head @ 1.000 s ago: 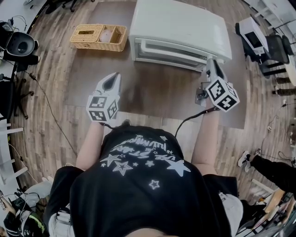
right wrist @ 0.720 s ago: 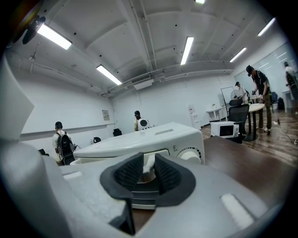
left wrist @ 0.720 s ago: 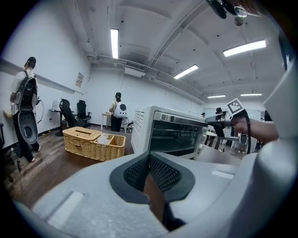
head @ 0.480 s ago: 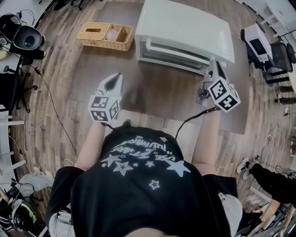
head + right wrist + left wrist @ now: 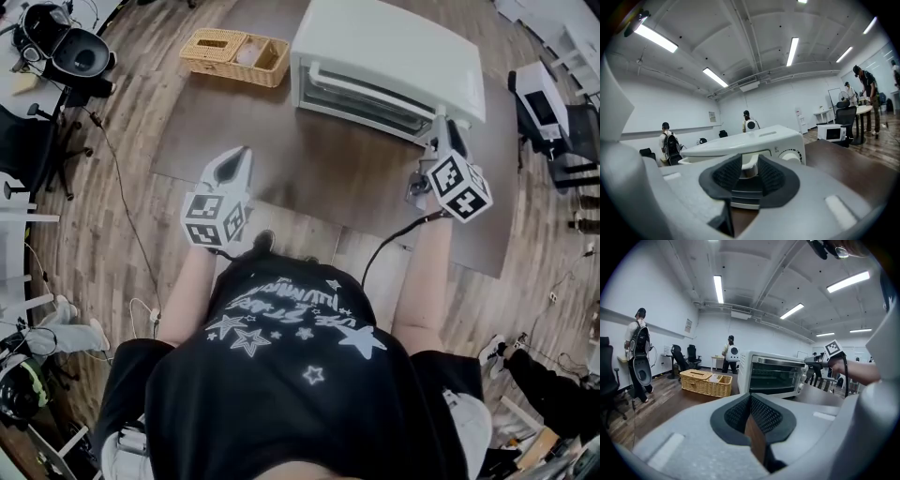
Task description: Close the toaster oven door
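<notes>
Jaws of the right gripper [image 5: 438, 131] were opening, the door handle [image 5: 749, 164] of the toaster oven [image 5: 394, 47] between them, near the table's [image 5: 309, 178] far edge; the left gripper [image 5: 234, 159] hovered closed, empty.

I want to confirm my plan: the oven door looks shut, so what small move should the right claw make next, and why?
Probably draw the right claw straight back, off the door handle. The toaster oven door stands upright and flush, and the jaws are opening with the handle's end between them, the pads seemingly clear of it.
</notes>
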Motion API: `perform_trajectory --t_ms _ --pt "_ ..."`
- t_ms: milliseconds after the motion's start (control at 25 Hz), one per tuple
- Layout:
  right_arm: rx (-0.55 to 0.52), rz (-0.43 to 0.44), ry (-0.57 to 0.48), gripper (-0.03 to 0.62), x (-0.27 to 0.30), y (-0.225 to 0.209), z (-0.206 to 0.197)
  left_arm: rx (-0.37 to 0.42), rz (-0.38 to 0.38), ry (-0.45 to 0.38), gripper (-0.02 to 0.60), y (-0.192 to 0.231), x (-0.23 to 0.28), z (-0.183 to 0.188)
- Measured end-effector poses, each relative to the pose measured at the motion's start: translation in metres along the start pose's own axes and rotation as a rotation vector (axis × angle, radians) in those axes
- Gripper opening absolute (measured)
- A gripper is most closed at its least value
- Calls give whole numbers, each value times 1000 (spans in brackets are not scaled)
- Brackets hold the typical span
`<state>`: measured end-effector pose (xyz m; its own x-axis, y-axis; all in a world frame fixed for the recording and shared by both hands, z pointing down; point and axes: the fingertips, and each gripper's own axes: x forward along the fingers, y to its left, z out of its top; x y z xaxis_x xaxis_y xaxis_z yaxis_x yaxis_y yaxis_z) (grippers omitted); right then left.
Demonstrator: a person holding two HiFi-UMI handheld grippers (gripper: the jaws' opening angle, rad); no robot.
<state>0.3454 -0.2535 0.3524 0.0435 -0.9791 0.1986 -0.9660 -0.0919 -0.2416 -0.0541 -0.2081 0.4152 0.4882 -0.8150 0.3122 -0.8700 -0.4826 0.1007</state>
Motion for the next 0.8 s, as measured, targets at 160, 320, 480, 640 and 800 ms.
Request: perform_trajectory --t_ms 160,320,480,640,800 --pt "-35 27 3 114 -17 5 -8 -3 30 17 11 -12 -28 -15" --pt "-69 59 26 114 -32 11 -29 -16 56 54 11 -25 -54 -35" --pt "-62 95 76 114 -43 19 -59 -33 69 83 11 -33 -71 -52" --pt "-51 113 125 114 -56 25 -85 -38 68 97 11 -32 -75 -62" --pt "-64 94 120 101 -70 30 -88 -14 7 95 11 -34 -67 -57"
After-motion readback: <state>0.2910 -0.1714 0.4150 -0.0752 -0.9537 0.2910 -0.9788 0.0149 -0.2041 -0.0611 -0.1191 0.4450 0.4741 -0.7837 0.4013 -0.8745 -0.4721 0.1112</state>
